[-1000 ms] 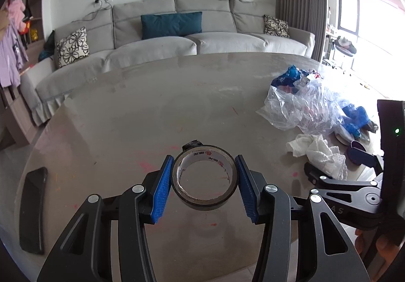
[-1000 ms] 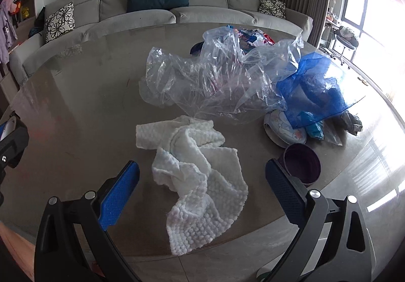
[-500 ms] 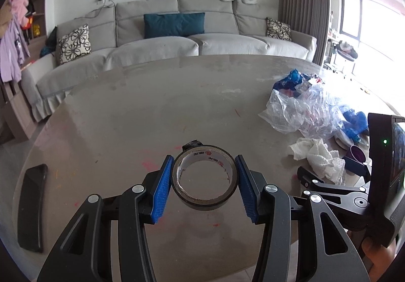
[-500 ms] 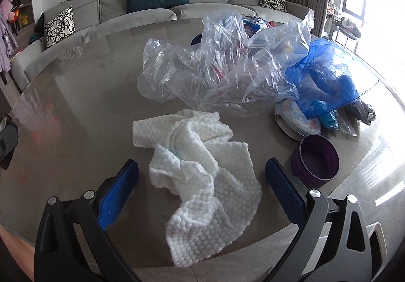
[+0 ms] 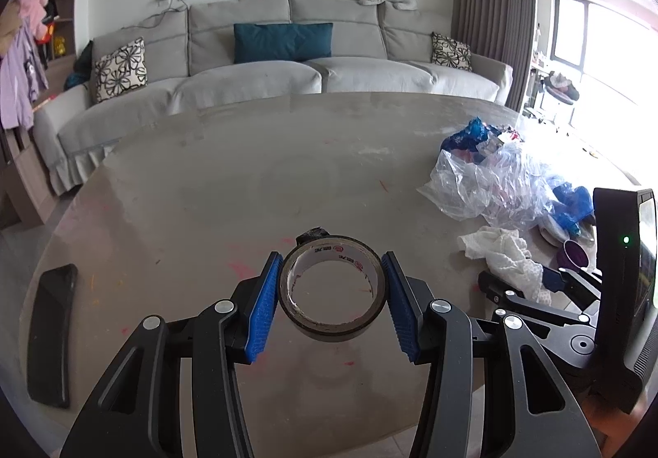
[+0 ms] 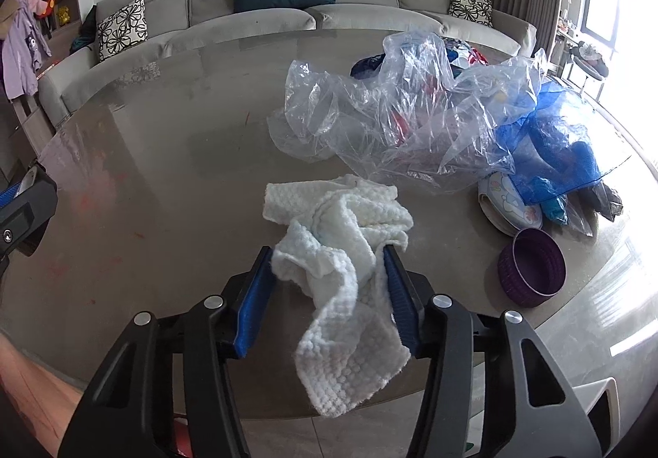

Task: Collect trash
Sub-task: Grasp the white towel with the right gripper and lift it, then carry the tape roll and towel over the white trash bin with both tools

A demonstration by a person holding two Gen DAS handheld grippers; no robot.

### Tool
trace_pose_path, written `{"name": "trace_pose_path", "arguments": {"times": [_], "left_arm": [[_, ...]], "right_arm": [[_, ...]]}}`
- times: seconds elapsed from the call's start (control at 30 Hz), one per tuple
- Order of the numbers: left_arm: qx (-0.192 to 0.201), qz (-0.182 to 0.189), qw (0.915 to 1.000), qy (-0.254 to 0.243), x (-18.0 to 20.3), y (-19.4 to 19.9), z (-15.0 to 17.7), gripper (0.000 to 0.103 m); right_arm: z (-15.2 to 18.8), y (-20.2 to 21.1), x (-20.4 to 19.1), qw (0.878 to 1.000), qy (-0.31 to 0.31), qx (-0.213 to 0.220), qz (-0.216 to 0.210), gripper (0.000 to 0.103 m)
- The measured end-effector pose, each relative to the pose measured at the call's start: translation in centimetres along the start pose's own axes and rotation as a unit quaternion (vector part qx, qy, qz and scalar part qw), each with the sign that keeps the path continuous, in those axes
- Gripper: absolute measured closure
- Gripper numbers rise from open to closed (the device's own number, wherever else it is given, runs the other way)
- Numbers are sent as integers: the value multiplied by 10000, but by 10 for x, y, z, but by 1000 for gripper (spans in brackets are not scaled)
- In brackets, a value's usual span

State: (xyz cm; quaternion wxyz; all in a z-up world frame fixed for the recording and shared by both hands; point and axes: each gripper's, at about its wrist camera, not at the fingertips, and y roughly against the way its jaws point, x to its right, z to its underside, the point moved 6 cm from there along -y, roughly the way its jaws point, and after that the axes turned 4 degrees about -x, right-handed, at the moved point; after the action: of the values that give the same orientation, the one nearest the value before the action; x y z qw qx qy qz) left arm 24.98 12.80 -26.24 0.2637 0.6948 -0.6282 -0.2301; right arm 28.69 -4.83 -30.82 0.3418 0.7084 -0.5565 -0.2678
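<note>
A roll of brown tape [image 5: 329,328] is held off the grey table [image 5: 205,190], with my left gripper [image 5: 331,258] shut on its sides. A crumpled white cloth [image 6: 337,219] lies near the table's front edge and hangs a little over it. My right gripper [image 6: 327,250] straddles the cloth; its jaws are closing, and both blue pads [image 6: 255,293] touch the bunched fabric between them. In the left wrist view the same cloth [image 5: 501,252] and the right gripper [image 5: 534,285] appear at the right.
Behind the cloth lies a crumpled clear plastic bag [image 6: 411,116] over coloured wrappers, with a blue mesh bag [image 6: 551,145] to its right. A patterned plate [image 6: 506,203] and a purple bowl [image 6: 532,267] sit at the right. A black phone [image 5: 51,330] lies far left.
My right gripper's jaws came in from wide apart until the pads meet the white cloth, bunching it between them. The left gripper and the tape roll stayed put.
</note>
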Motion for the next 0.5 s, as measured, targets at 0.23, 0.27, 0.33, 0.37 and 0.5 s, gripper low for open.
{"name": "trace_pose_path", "arguments": {"times": [0.23,0.27,0.33,0.37,0.5], "left_arm": [[44,12,10000,42,-3,3,-3,54],[61,22,10000,42,-2,4,-3,54],[100,17,9999,29,-2,6,-4,54],[111,23,9999,22,-1,7,-4,54],[164,65,9998,-8,3,11,-6,54]], "right_arm": [[-7,10,-23,9997,217,-18,115,91],[-9,18,-24,9996,248,79,81,91],[-14,36,-24,9992,280,279,85,92],[-17,47,-23,9989,284,371,70,92],[-24,84,-12,9972,241,692,166,92]]}}
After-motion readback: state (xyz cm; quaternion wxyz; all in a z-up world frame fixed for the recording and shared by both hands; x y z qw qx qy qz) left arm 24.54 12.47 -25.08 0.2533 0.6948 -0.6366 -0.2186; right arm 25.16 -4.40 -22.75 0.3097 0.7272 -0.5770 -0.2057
